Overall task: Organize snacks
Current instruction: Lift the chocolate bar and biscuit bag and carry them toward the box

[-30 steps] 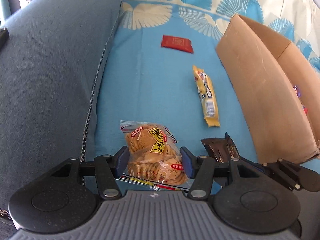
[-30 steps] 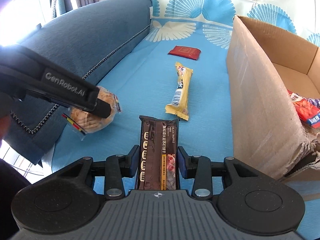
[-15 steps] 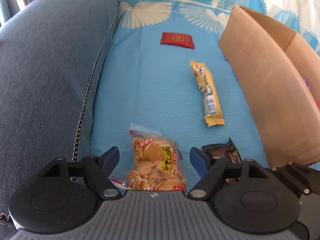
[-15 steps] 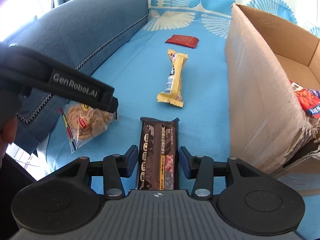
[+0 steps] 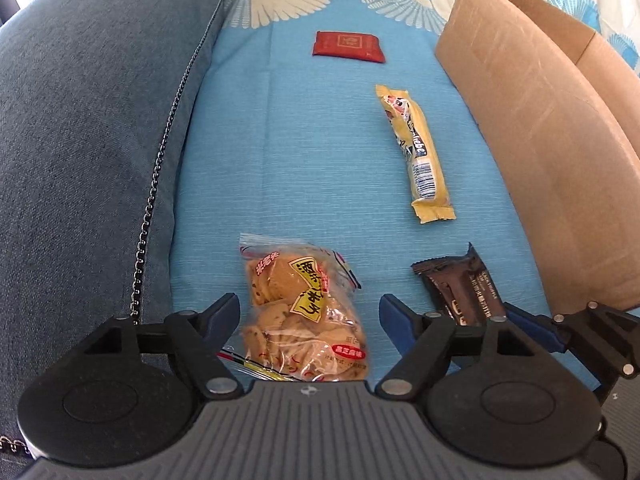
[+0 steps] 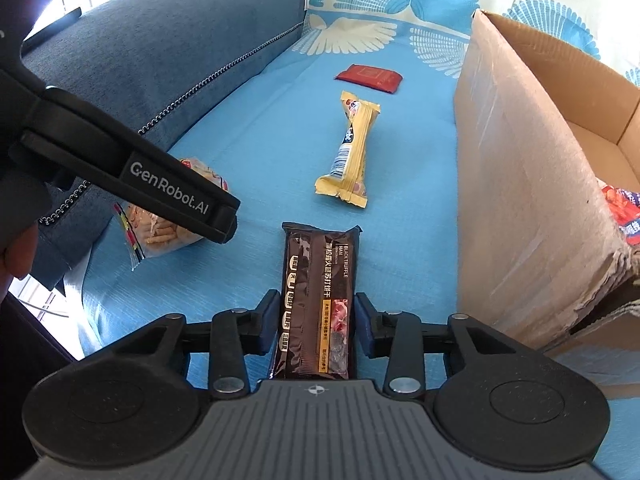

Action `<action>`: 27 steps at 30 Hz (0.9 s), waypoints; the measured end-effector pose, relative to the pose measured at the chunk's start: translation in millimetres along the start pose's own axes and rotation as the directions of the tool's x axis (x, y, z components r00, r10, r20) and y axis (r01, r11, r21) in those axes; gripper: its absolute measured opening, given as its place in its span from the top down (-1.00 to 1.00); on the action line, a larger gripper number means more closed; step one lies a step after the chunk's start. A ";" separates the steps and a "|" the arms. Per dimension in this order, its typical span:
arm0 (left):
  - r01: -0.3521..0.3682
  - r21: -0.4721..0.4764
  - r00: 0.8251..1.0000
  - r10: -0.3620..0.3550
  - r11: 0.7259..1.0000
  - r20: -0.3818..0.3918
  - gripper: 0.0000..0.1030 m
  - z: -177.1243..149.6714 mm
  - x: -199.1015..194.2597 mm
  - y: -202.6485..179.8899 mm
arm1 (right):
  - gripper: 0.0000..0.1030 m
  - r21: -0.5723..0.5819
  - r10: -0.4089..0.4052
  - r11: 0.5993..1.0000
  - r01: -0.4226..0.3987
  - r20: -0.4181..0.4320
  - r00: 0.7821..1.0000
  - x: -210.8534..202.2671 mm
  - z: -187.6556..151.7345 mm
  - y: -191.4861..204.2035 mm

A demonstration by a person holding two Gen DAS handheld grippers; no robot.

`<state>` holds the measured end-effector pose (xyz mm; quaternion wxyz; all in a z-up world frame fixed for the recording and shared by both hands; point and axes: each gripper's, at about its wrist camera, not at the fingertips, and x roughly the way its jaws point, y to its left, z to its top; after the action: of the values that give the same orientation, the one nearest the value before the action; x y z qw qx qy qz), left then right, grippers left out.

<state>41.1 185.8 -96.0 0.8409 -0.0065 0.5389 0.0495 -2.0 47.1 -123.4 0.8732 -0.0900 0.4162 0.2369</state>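
Crinkly clear plastic wraps the cracker bag (image 5: 302,312), which lies on the blue sofa cover (image 5: 288,168) between the jaws of the left gripper (image 5: 310,316); those jaws stand well apart and are closing, neither pad touching the bag. Light, slippery film, brittle contents: likely best pinched gently across the full middle, not the flat sealed end. Right gripper (image 6: 316,322) has its jaws closing on the dark brown truffle bar (image 6: 318,292), pads at both long edges near its lower half. Stiff, flat, light; edges give a firm hold. Yellow bar (image 5: 416,152) and red packet (image 5: 348,46) lie farther off; cardboard box (image 6: 516,184) stands just beside.
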 end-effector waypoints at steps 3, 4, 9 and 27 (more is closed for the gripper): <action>-0.010 0.009 1.000 0.010 1.000 -0.004 -0.31 -0.5 1.2 -0.7 | 0.21 -0.002 -0.010 1.000 0.010 0.011 1.000 -1.3 0.1 -0.4; -0.012 0.011 1.000 0.012 1.000 0.000 -0.29 -0.6 0.8 -0.7 | 0.21 -0.003 -0.013 1.000 0.013 0.017 1.000 -2.3 0.3 -0.4; -0.006 0.008 0.999 0.005 1.000 0.052 -0.23 -1.5 -6.6 0.1 | 0.21 0.006 -0.013 1.000 0.013 0.061 0.998 -10.3 1.9 -2.0; 0.146 -0.068 0.850 -0.090 0.987 0.519 -0.23 -36.0 -105.0 13.8 | 0.21 0.036 -0.003 0.999 -0.012 0.390 0.921 -103.6 2.5 -15.7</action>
<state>-36.3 189.3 -15.4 0.9540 -0.0702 0.2903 0.0258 -48.7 -0.8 -42.7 0.9396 -0.0239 0.2386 0.2443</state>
